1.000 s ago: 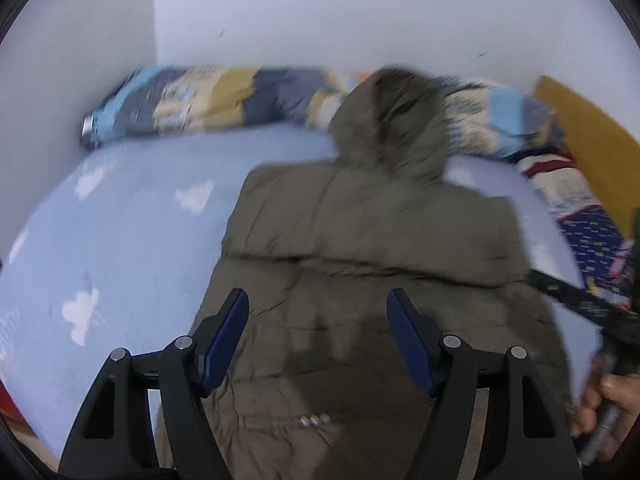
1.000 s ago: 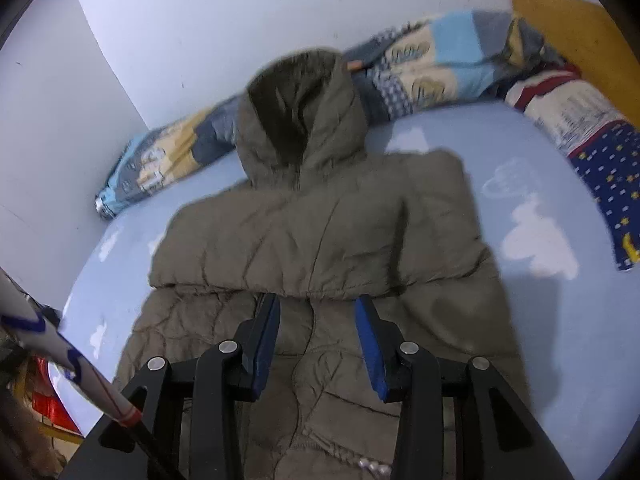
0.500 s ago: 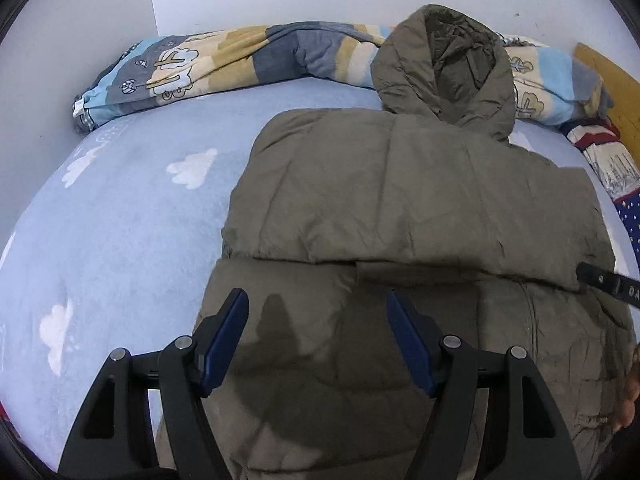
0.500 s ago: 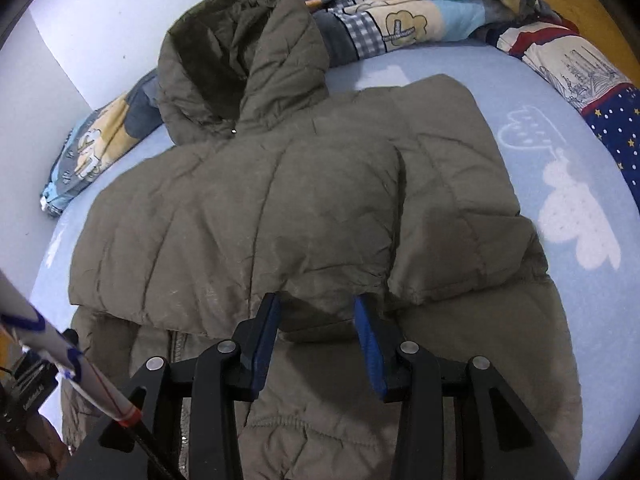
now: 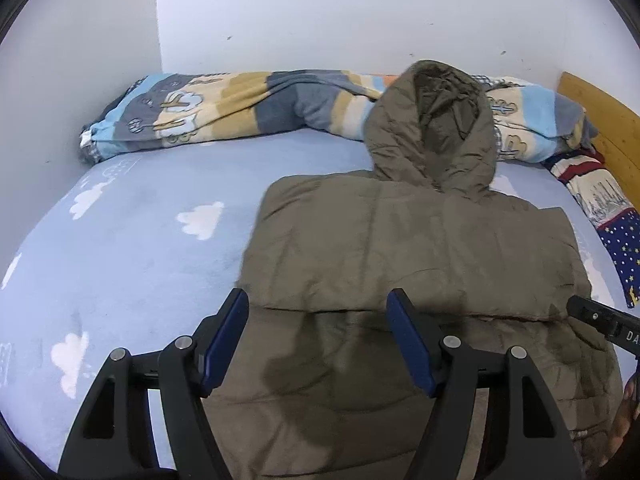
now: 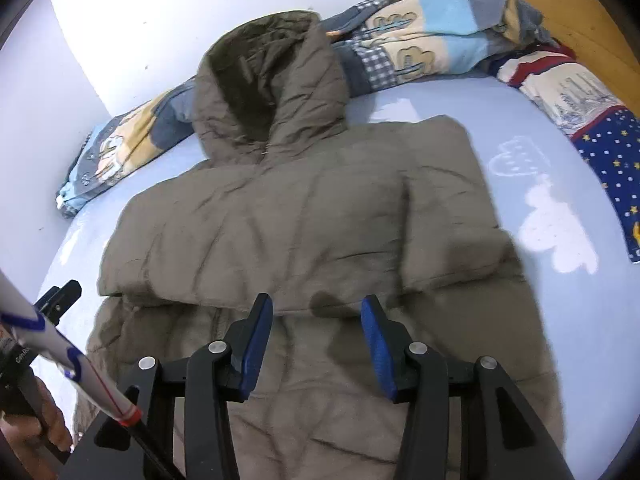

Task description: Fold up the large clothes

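Olive padded coat (image 5: pixel 408 248) lies flat on my blue cloud-print sheet (image 5: pixel 132 240), hood (image 6: pixel 264 92) toward the wall. My left gripper (image 5: pixel 318 336) hangs wide open, empty; my right gripper (image 6: pixel 316 340), jaws just opening, holds nothing.

Bed (image 5: pixel 132 248) under a pale blue sheet printed with white clouds. Rolled patchwork blanket (image 5: pixel 224 110) in blue, tan and grey lies along the white wall (image 5: pixel 320 12). Star-dotted navy pillow (image 6: pixel 608 168) at the far right, beside a wooden headboard (image 6: pixel 568 12).
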Action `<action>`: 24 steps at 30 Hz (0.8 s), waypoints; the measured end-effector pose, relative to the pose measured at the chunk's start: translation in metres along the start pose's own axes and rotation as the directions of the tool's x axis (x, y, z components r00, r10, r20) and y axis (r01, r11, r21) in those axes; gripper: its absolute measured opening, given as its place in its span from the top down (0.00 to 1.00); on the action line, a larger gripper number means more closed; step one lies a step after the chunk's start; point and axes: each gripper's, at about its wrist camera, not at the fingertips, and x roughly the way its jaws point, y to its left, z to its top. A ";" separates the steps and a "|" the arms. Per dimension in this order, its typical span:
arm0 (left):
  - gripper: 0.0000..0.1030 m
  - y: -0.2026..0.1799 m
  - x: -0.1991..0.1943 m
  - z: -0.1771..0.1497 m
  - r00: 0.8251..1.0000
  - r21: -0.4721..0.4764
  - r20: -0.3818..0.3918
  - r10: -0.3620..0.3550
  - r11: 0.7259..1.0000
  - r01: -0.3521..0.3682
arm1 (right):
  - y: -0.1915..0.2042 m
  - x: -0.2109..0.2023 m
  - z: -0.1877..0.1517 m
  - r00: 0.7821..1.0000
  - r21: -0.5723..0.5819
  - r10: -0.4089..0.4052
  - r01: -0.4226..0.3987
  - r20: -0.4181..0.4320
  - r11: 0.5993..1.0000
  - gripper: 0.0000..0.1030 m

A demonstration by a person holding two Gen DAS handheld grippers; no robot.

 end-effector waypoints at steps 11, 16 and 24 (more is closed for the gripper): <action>0.32 0.015 0.033 0.003 0.994 0.003 -0.100 0.037 0.999 -0.037 | 0.088 0.072 0.013 0.990 -0.142 -0.031 0.011 -0.139 0.990 0.51; 0.32 0.020 0.055 0.007 0.991 -0.025 -0.132 0.033 0.999 -0.036 | 0.075 0.087 0.009 0.983 -0.113 0.003 -0.024 -0.182 0.993 0.51; 0.31 0.011 0.060 0.015 0.992 -0.034 -0.123 -0.035 0.999 0.031 | 0.067 0.060 0.031 0.977 -0.094 0.079 -0.099 -0.197 0.991 0.51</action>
